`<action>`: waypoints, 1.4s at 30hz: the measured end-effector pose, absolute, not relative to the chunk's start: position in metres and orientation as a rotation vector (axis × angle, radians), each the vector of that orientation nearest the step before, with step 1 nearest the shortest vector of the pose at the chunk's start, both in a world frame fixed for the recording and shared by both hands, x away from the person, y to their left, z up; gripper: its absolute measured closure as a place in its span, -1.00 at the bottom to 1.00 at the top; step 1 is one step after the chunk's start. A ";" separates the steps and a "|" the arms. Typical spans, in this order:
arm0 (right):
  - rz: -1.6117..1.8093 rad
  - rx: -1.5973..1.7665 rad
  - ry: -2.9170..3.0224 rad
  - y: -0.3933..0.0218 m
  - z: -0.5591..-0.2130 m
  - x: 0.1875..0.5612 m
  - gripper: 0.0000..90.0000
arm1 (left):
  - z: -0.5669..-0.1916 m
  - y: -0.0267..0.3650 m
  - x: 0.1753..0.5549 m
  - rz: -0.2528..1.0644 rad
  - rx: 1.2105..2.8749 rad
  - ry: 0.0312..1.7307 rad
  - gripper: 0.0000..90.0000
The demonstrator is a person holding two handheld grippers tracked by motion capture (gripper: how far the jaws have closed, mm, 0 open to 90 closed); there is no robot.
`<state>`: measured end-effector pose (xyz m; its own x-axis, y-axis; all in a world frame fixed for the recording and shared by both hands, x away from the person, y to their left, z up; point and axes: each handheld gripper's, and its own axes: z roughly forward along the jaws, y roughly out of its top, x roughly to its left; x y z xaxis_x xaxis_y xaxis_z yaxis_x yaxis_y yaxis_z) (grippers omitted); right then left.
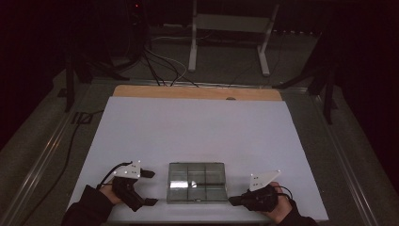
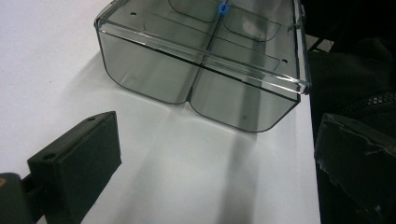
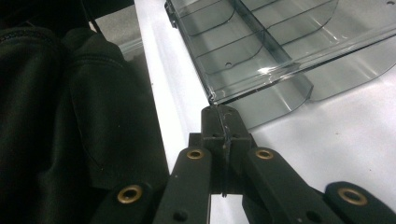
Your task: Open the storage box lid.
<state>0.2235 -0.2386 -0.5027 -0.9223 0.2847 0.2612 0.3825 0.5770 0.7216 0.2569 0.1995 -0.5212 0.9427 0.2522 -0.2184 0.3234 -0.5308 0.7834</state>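
A clear plastic compartment box lies with its lid shut near the front edge of the white table. My left gripper rests just left of it, open, its jaws apart with nothing between them. In the left gripper view the box lies ahead of the open gripper, and a small blue ring shows inside it. My right gripper is at the box's front right corner, shut and holding nothing. In the right gripper view its gripper points at the corner of the box; I cannot tell if they touch.
A wooden strip borders the table's far edge. Beyond it, on the floor, stand white frame legs and black cables. A dark sleeve hangs close beside the table's front edge.
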 end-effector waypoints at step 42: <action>-1.426 -0.673 -2.608 -0.238 -0.488 0.229 0.99 | -0.514 0.197 0.256 -0.093 2.101 0.398 -0.95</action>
<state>0.2291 -0.2376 -0.4881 -0.8984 0.3331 0.2863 0.4208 0.4657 0.7785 0.2564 0.1975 -0.5140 0.9438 0.2444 -0.2224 0.3177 -0.4859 0.8142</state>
